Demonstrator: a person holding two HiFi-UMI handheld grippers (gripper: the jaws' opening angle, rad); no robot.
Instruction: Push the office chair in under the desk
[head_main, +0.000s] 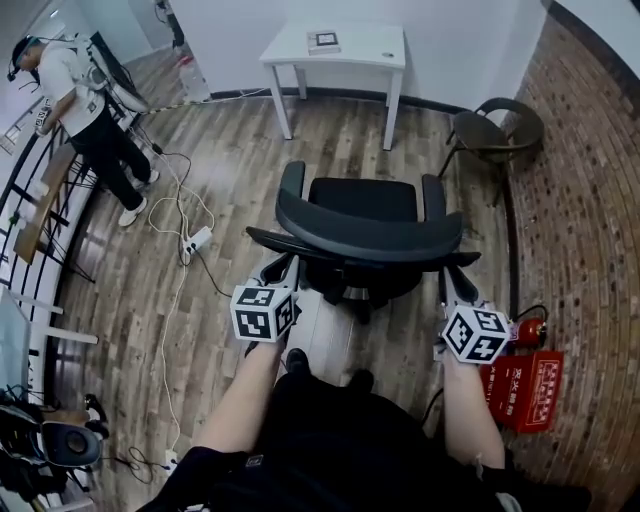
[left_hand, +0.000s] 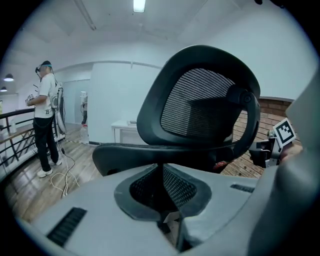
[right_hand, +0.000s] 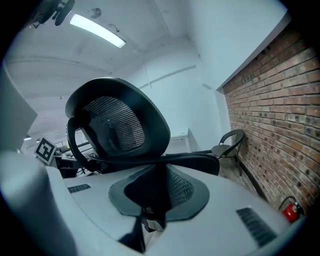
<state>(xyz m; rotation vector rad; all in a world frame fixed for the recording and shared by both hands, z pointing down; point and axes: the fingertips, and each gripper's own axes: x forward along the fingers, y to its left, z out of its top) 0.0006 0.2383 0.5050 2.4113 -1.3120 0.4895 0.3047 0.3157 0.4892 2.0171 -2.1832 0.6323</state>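
The black office chair (head_main: 362, 228) stands mid-floor with its mesh back toward me. The white desk (head_main: 336, 46) is against the far wall, well apart from the chair. My left gripper (head_main: 280, 268) is at the rear end of the chair's left armrest (left_hand: 150, 152), with its jaws closed on it. My right gripper (head_main: 452, 287) holds the rear end of the right armrest (right_hand: 195, 161) the same way. Each gripper view has the mesh backrest (left_hand: 200, 107) looming just past the jaws. The chair's base is hidden under the seat.
A person (head_main: 88, 110) stands by a railing at far left. White cables and a power strip (head_main: 196, 240) lie on the wood floor left of the chair. A brown chair (head_main: 495, 128) sits by the brick wall. A fire extinguisher (head_main: 526, 332) and red box (head_main: 525, 388) are at right.
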